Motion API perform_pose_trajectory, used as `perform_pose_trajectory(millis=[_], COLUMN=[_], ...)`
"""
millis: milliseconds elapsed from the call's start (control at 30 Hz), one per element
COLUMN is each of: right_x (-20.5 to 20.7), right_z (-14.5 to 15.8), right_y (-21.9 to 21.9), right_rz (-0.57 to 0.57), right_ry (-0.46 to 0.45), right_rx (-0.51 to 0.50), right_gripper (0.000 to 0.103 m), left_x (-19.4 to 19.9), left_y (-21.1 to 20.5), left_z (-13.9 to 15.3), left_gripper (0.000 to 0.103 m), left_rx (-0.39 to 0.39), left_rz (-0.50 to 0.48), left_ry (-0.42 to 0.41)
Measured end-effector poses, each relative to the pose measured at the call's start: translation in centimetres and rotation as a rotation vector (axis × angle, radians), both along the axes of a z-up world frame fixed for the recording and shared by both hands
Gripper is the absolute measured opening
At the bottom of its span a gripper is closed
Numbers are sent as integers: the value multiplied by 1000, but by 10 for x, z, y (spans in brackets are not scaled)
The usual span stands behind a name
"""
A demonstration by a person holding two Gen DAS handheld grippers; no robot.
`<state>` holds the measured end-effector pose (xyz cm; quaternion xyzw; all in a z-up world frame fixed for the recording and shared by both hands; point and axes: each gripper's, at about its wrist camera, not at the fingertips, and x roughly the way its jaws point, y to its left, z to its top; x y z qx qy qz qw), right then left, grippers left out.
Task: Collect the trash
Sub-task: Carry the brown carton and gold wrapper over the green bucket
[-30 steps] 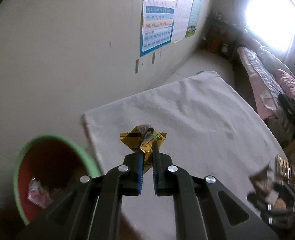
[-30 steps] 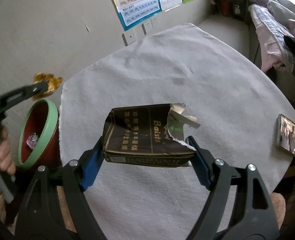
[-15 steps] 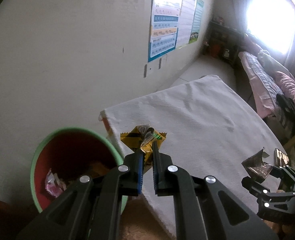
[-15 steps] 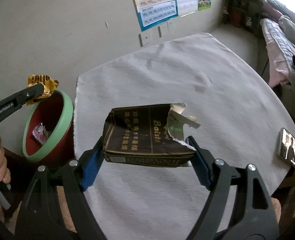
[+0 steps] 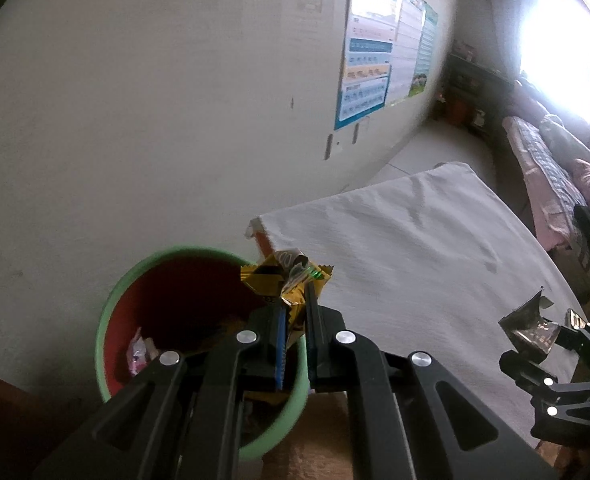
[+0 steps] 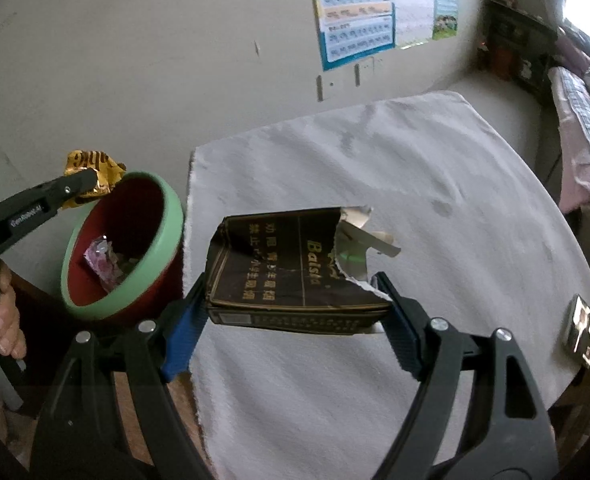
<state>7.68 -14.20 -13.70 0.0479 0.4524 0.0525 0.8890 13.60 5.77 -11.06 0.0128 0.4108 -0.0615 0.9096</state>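
Observation:
My left gripper [image 5: 295,304] is shut on a crumpled yellow snack wrapper [image 5: 285,278], held above the near rim of a red bin with a green rim [image 5: 135,276]. In the right wrist view the same wrapper [image 6: 91,168] hangs over the bin's [image 6: 167,216] far edge. My right gripper [image 6: 295,308] is shut on a torn dark cigarette pack [image 6: 287,268], held above the white cloth-covered table [image 6: 415,184]. The bin holds a pink wrapper [image 6: 103,264] and other scraps.
A phone [image 6: 583,332] lies at the table's right edge. The wall with posters [image 5: 375,68] rises behind the bin and table. A bed [image 5: 551,168] stands at the far right under a bright window. A hand [image 6: 3,316] holds the left gripper's handle.
Both grippers have moved left toward the bin with their loads. The yellow wrapper has gone from over the table to over the bin's rim. The cigarette pack is now nearer the table's left edge.

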Motion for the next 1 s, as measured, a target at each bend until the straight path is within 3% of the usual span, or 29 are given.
perform_pose_trajectory(millis=[1000], right_x=[49], right_z=[15], right_y=[90], right_rz=[203], right_ry=[-25], right_rx=[-14], right_gripper=[78], left_x=[9], left_y=[70], left_z=[-18], left_gripper=[6], left_rx=[20], left_rz=[186], left_ry=[27])
